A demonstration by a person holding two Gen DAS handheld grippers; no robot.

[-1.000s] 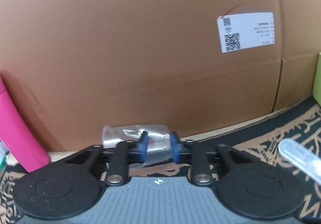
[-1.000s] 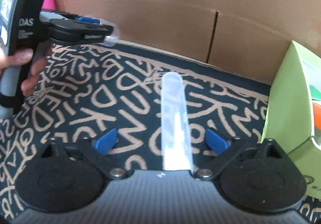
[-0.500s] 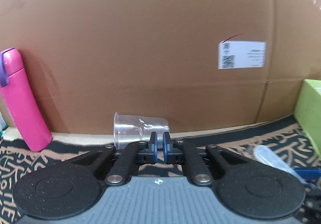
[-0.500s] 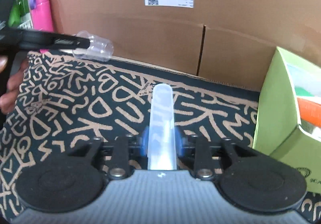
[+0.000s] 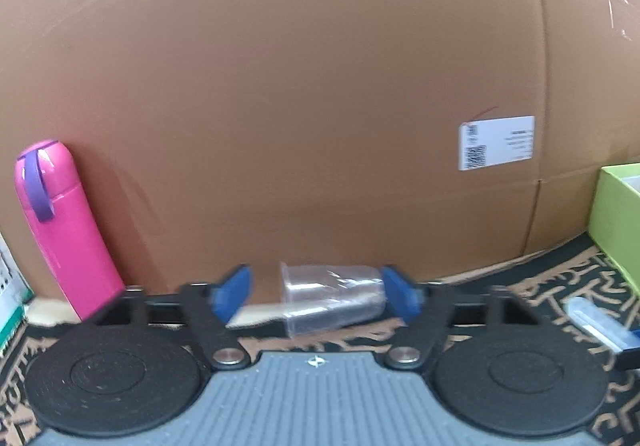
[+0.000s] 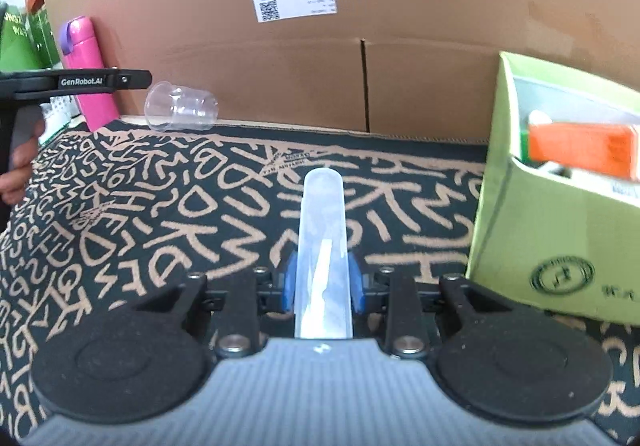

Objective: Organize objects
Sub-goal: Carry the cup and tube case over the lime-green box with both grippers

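Observation:
A clear plastic cup lies on its side on the patterned mat by the cardboard wall; it also shows in the right wrist view. My left gripper is open, its blue pads apart on either side of the cup and drawn back from it. In the right wrist view the left gripper hangs just left of the cup, not touching it. My right gripper is shut on a translucent plastic tube, which points forward above the mat. The tube also shows in the left wrist view.
A pink bottle with a purple strap leans on the cardboard wall at the left. A green box holding an orange packet stands at the right. The black and tan mat covers the table.
My left gripper opened, backed away and rose; the cup lies free by the wall. My right gripper closed on the tube and lifted it slightly.

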